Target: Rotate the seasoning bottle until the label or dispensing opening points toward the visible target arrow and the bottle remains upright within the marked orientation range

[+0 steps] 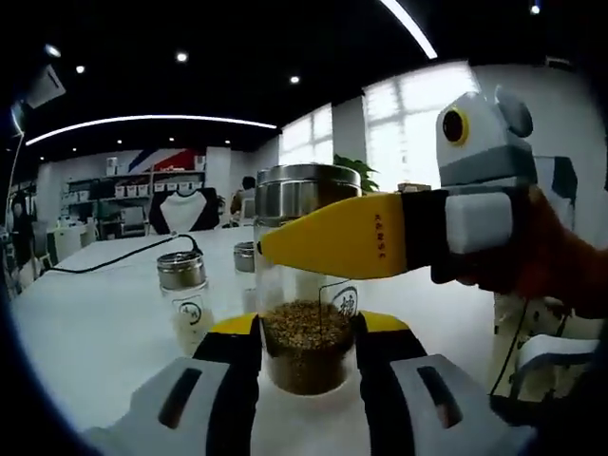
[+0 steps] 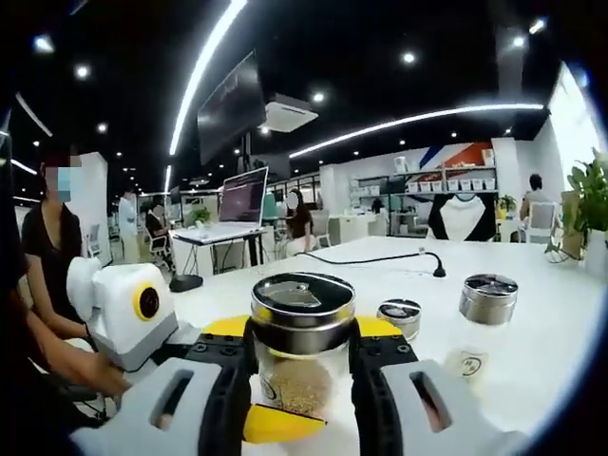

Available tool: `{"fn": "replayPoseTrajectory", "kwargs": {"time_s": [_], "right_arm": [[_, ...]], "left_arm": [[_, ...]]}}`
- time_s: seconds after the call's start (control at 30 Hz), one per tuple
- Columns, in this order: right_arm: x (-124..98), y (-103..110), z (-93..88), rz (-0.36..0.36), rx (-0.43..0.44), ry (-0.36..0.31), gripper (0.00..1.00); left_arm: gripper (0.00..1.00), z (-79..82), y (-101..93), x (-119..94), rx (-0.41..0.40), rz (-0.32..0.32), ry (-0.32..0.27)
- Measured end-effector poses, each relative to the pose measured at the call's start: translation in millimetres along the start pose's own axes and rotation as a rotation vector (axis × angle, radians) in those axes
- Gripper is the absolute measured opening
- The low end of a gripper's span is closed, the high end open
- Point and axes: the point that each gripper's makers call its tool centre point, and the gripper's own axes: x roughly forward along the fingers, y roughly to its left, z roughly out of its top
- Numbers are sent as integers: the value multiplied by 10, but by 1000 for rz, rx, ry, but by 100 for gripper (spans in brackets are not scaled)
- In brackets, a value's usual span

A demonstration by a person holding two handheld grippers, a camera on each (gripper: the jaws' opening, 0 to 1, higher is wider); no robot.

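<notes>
A: Biggest risk here?

B: Tipping. Left gripper clamped low on the seasoning bottle, jaws pressed against the glass on both sides near the base, low centre of the left gripper view. Right gripper up at the neck, just under the steel lid, lower centre of the right gripper view, jaws narrowed close on either side. Contact there hard to confirm; looks like touching, cannot tell how firmly.

A: So what goes wrong?

B: Twisting from the top while the base stays pinned: likely either no rotation at all or the lid unscrewing instead of the bottle turning. Loosening the lower grip too far while the upper one pushes sideways: a lean off upright, maybe a fall. Slick glass, so slipping in the pads also plausible.

A: Neighbours?

B: Small shaker at lower left of the left gripper view, near but apart; another small jar just behind. Wide swing could knock them.

A: And the bottle itself?

B: Upright on the white table. Clear glass, brown grainy seasoning filling the lower part, empty above, brushed metal cap. Small round label mark facing the lower right side. No target arrow made out anywhere.
</notes>
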Motion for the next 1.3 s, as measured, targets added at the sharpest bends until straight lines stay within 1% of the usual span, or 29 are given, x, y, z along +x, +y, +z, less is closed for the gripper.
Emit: {"fn": "replayPoseTrajectory", "kwargs": {"time_s": [0.13,0.17,0.2,0.23,0.3,0.37,0.5,0.6,0.7,0.83,1.0,1.2,1.3], "right_arm": [[-24,-44,11,11,28,-2,37],[-29,-56,18,11,28,-6,37],[-32,-62,21,11,28,-6,37],[-40,-92,24,9,33,-9,37],[-61,-140,38,8,46,-14,37],[-88,-195,75,0,48,-26,37],[-150,-280,138,-11,16,-34,37],[-200,-346,165,-10,-10,-38,37],[-257,-440,181,-20,-36,-32,37],[-337,-571,204,-46,-44,-33,37],[-459,-767,216,-92,-53,-37,37],[-571,-966,198,-125,-48,-37,37],[-588,-1062,145,-137,-65,-18,37]], "left_arm": [[42,4,-38,-11,-6,-51,5],[42,5,-40,-19,-10,-53,6],[44,6,-41,-23,-11,-55,4],[48,8,-39,-33,-18,-61,1],[53,4,-4,-51,-37,-52,5],[55,-8,24,-79,-48,-51,10],[62,-35,103,-152,-15,-23,23],[64,-27,146,-195,-5,-12,20],[69,-38,210,-218,6,5,30],[70,-24,277,-223,7,27,30],[71,30,306,-218,33,40,18],[72,-11,365,-233,40,56,34],[73,-25,388,-242,44,61,39]]}}
